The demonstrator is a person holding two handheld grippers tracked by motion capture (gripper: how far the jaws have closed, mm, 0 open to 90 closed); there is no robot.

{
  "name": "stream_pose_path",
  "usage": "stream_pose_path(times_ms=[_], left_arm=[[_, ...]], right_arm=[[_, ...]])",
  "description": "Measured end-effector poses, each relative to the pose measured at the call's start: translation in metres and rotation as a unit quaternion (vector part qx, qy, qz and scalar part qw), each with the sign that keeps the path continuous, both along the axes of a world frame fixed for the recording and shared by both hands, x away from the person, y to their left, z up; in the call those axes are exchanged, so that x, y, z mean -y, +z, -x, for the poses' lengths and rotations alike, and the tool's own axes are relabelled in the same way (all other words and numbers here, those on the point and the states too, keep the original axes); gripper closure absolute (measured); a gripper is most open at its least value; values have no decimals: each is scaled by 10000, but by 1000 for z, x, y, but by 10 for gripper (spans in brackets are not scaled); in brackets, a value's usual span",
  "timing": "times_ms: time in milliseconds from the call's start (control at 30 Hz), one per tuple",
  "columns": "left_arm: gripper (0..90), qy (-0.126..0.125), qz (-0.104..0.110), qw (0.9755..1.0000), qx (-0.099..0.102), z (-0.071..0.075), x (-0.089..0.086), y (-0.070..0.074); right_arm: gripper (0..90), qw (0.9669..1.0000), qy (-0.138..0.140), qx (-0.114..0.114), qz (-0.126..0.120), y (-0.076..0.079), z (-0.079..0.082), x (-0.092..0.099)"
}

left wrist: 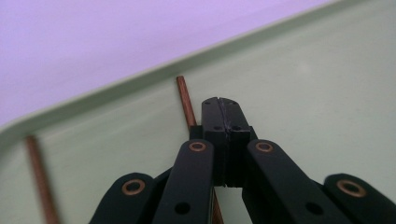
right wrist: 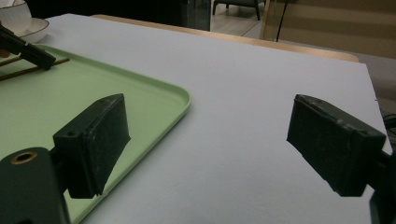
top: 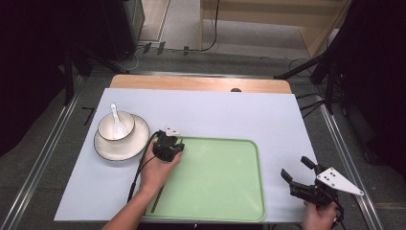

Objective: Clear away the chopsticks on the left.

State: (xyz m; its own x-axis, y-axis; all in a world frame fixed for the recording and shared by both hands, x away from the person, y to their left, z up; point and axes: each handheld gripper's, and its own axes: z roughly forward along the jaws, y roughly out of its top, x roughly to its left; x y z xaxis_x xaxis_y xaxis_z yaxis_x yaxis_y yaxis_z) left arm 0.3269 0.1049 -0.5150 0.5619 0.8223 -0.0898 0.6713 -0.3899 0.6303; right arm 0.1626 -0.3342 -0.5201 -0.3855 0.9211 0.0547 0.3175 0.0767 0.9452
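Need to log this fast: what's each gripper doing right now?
Left gripper: jaws shut, over the green tray beside a chopstick; whether it pinches that chopstick cannot be told.
Right gripper: jaws open, empty, above the table.

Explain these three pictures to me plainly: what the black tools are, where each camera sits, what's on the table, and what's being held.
A person holds a hand-held gripper in each hand. One camera looks down from above; the other two ride on the grippers and look along their black jaws.

On the white table lie a green tray and a bowl with a white spoon, set on a plate.

The left gripper is shut over the tray's left edge, beside two brown chopsticks lying in the tray; whether it pinches one is unclear. The right gripper is open and holds nothing, to the right of the tray.
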Motion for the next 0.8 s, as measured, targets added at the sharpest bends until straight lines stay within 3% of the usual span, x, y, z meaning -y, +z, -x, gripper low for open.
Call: stream_pose_path(times_ms=[200, 367, 600, 700, 800], left_arm=[[900, 207, 18, 9998, -63, -4, -20, 1], [900, 455, 164, 9988, -113, -7, -34, 1], [900, 719, 93, 9973, -84, -10, -49, 3], [900, 632, 272, 9976, 29, -7, -57, 5], [900, 488, 297, 9980, 259, 6, -62, 12]], right_arm=[[130, 10000, 26, -16, 15, 0, -1, -1], [130, 10000, 37, -27, 15, -1, -1, -1], [130, 10000, 46, -32, 28, -1, -1, -1], [130, 10000, 54, -42, 26, -1, -1, -2], [130, 10000, 38, -35, 34, -1, -1, -1]])
